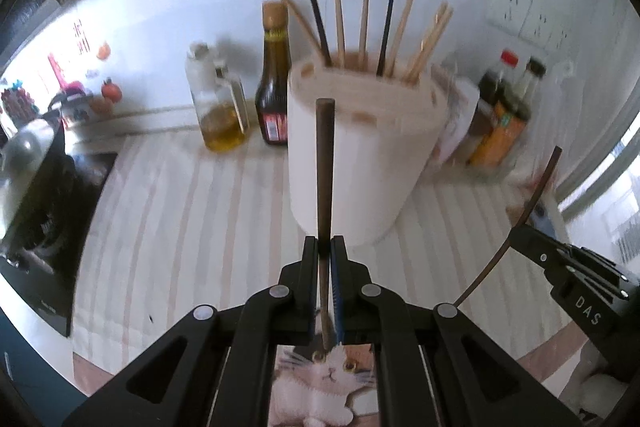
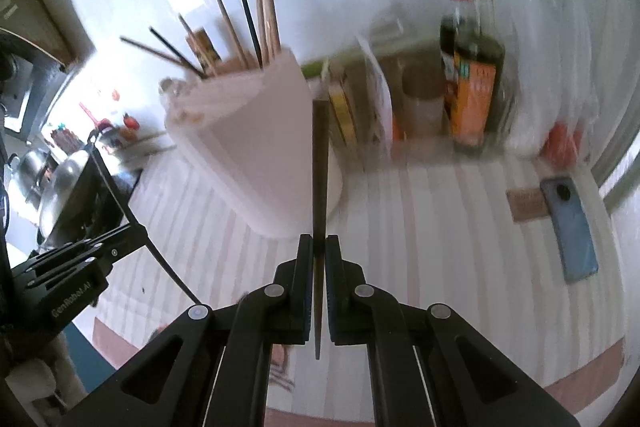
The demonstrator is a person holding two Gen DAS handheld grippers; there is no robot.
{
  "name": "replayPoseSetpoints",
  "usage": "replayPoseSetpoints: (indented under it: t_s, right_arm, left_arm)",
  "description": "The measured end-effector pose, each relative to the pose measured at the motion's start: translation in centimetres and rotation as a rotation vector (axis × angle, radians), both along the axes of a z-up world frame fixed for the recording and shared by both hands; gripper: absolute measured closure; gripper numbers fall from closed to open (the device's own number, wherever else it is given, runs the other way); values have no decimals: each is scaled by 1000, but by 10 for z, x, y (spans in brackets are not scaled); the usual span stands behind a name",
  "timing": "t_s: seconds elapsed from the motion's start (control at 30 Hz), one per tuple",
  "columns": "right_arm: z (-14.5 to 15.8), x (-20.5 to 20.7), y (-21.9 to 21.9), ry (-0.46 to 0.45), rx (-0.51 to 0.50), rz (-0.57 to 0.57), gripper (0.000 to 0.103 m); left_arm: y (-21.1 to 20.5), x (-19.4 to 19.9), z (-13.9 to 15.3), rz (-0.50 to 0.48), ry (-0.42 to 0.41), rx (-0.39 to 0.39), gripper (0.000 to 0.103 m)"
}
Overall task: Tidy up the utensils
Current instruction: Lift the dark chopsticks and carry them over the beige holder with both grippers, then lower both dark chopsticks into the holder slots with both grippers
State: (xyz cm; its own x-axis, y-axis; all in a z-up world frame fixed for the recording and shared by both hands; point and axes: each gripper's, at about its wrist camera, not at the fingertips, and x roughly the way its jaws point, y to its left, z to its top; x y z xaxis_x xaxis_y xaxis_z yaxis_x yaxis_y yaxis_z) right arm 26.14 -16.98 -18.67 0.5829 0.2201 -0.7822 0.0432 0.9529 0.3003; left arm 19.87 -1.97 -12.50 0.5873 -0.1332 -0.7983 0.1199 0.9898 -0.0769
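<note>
A white cylindrical utensil holder (image 1: 356,163) with a wooden slotted lid stands on the striped cloth and holds several wooden and black chopsticks (image 1: 362,23). My left gripper (image 1: 325,247) is shut on a dark brown chopstick (image 1: 324,163) that points up in front of the holder. My right gripper (image 2: 319,247) is shut on another dark chopstick (image 2: 320,163), just right of the holder (image 2: 252,147). The right gripper also shows at the right edge of the left wrist view (image 1: 568,263), and the left gripper shows at the left of the right wrist view (image 2: 80,267).
An oil bottle (image 1: 218,103) and a dark sauce bottle (image 1: 274,83) stand behind the holder on the left. More bottles (image 2: 476,67) and packets stand at the right by the wall. A blue phone (image 2: 572,227) lies on the cloth. A black stove (image 1: 44,211) is on the left.
</note>
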Motion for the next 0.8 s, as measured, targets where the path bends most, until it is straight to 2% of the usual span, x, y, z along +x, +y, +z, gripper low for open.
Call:
replayPoseSetpoints:
  t_s: [0.33, 0.5, 0.63, 0.8]
  right_arm:
    - [64, 25, -6, -151, 5, 0, 97]
    - [109, 34, -8, -216, 17, 13, 97]
    - [146, 46, -10, -273, 22, 17, 97]
    - [183, 65, -12, -333, 15, 8, 97]
  left_arm:
    - [7, 10, 64, 18, -122, -36, 99]
    - [7, 18, 101, 1, -173, -75, 99]
    - [4, 33, 135, -20, -232, -92, 99]
    - [0, 65, 163, -33, -285, -89, 99]
